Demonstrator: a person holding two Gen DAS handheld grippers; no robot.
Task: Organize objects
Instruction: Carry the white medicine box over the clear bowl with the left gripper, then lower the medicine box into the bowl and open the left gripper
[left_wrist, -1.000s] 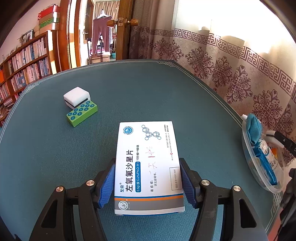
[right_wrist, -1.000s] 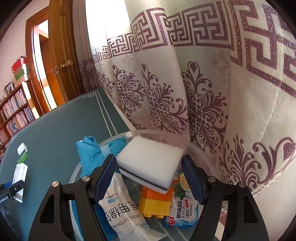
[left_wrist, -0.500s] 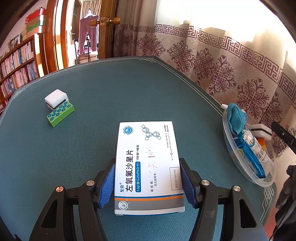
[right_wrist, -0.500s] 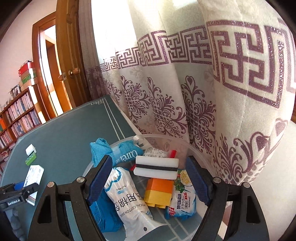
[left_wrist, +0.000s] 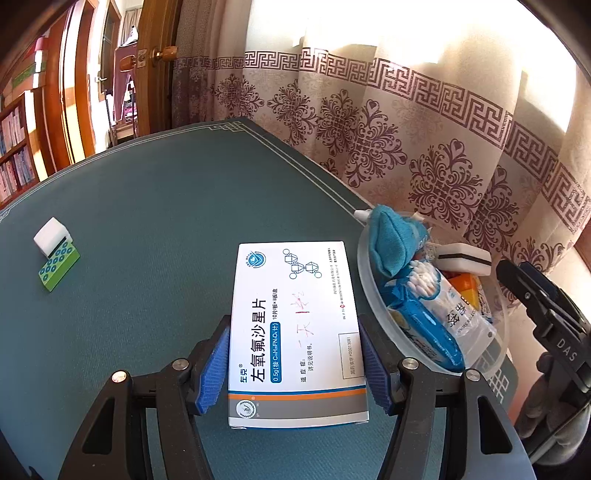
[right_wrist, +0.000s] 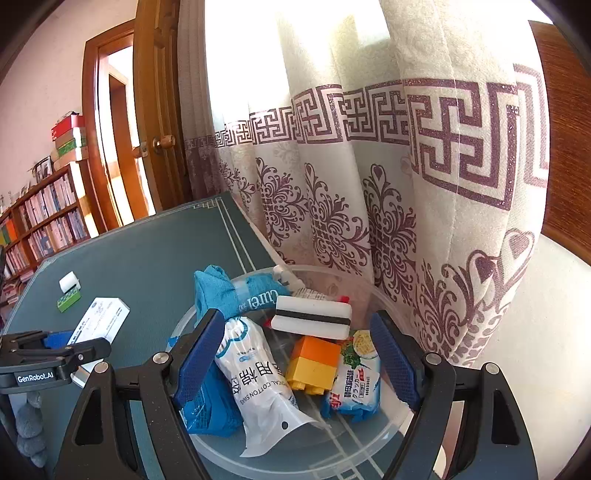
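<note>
A: Item one, largest: dark green table mat with pale border lines (left_wrist: 155, 206). Item two: round clear plastic tub (right_wrist: 400, 421) at its curtain-side edge, crowded with packets, a cloth and blocks.

B: What has changed?

A: The white sponge with a black middle stripe (right_wrist: 312, 320) was between the right gripper (right_wrist: 299, 363) pads a second ago; the jaws have just been opening, and the sponge now lies in the tub atop the orange-and-yellow toy block (right_wrist: 314, 363). Right gripper released, nothing between its pads. One object filed, by my reading.

B: The left?

A: Left gripper (left_wrist: 297, 369) clenched on the white medicine box with blue printing (left_wrist: 295, 332), carried closer to the tub than a second ago; the box hangs above the mat just beside the rim. Likely next in.

B: Outstanding?

A: A small white sponge block (left_wrist: 51, 236) touching a green studded toy block (left_wrist: 59, 267), far across the mat.

B: Obscured?

A: The tub's lower contents overlap; a red-capped item behind the sponge is unidentifiable. The person appears only as a dark sleeve edge.
</note>
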